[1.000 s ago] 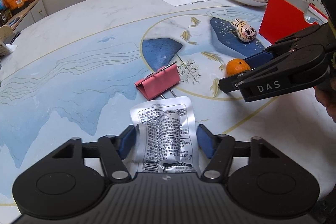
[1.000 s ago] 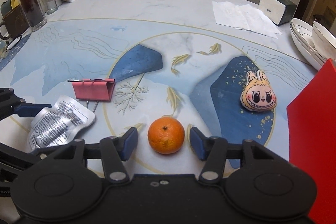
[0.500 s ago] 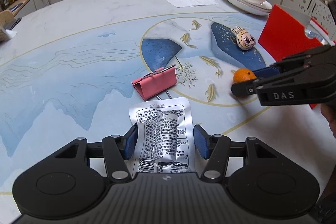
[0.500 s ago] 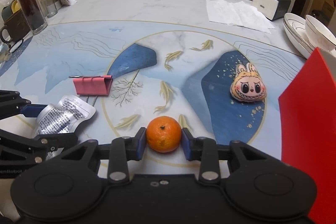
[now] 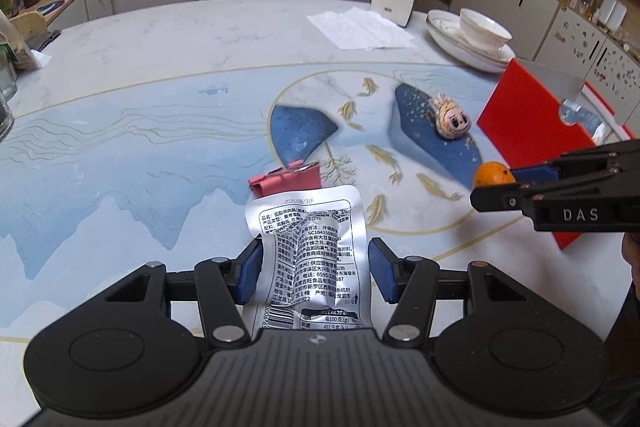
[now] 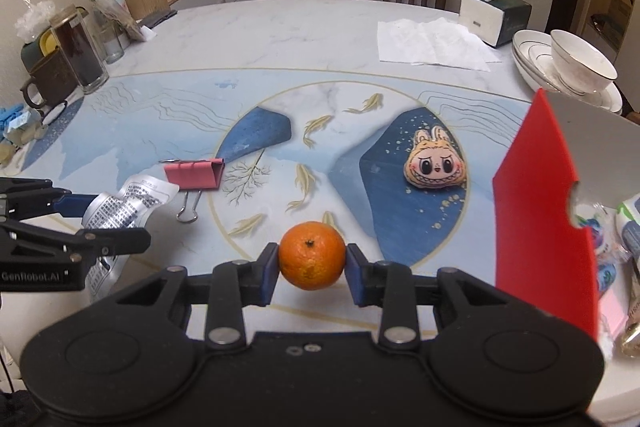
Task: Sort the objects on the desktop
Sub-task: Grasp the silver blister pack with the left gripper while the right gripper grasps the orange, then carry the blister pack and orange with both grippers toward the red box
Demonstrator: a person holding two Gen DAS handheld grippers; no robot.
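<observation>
My left gripper (image 5: 314, 267) is shut on a crinkled silver snack packet (image 5: 308, 239), held clear of the table and hiding part of the pink binder clip (image 5: 286, 182). An orange (image 6: 312, 255) sits pinched between both blue pads of my right gripper (image 6: 312, 263), a little above the tabletop. Seen from the left wrist, the orange (image 5: 494, 174) and the right gripper (image 5: 516, 187) hang close to the red box (image 5: 528, 123). From the right wrist, the left gripper (image 6: 116, 223) with the packet (image 6: 128, 199) shows at the left edge. A yellow plush toy (image 6: 435, 165) lies on the blue patch.
The red box (image 6: 540, 227) stands open at the right with packets inside. Stacked white bowls (image 6: 576, 67), a tissue box (image 6: 494, 13) and paper sheets (image 6: 432, 43) are at the far right. A dark jar (image 6: 78, 51) and mug (image 6: 44, 83) crowd the left edge.
The right jaws closed onto the orange and lifted it toward the red box. The left gripper rose with the packet, which now hangs over the binder clip.
</observation>
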